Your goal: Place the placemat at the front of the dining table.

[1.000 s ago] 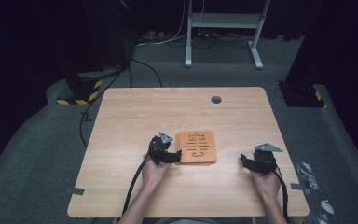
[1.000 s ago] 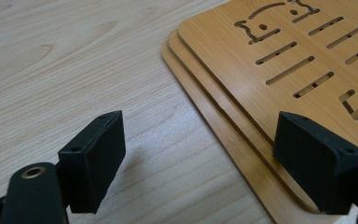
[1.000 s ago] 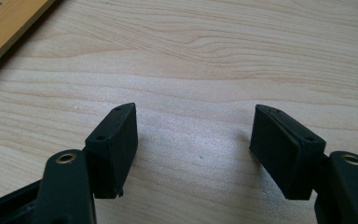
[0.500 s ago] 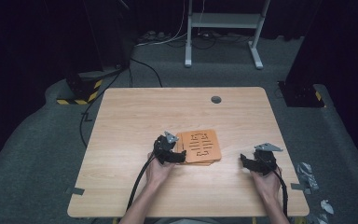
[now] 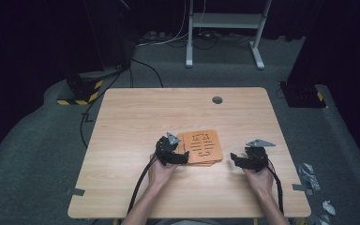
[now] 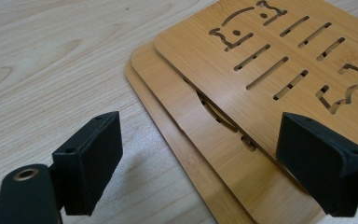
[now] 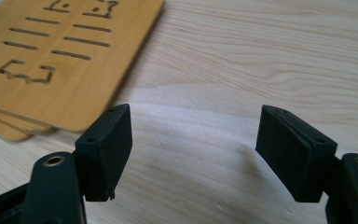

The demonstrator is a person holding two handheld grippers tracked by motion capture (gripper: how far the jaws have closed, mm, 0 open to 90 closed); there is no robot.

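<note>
I see a small stack of thin wooden boards (image 5: 200, 147) lying flat near the middle of the bench (image 5: 136, 117), toward its near half. The top board has slots and small shapes cut through it. In the left gripper view the boards (image 6: 242, 107) are fanned: the top one sits shifted off the two below, whose edges stick out on the left side.

My left gripper (image 5: 180, 157) is at the left edge of the stack, held in the left hand (image 5: 161, 172). Its fingers (image 6: 91, 161) are wide apart; one hangs over bare bench just left of the boards, the other over the stack's near part. I cannot tell whether either finger touches wood.

My right gripper (image 5: 236, 160) is to the right of the stack, apart from it, pointing left toward it, with the right hand (image 5: 260, 177) behind. Its fingers (image 7: 107, 149) are spread too, with bare bench between them; the near right corner of the boards (image 7: 60, 60) lies just beyond the left finger.

A dark round spot (image 5: 217, 100) sits on the far part of the bench. Black cables (image 5: 140, 180) trail from the grippers toward the near edge.
</note>
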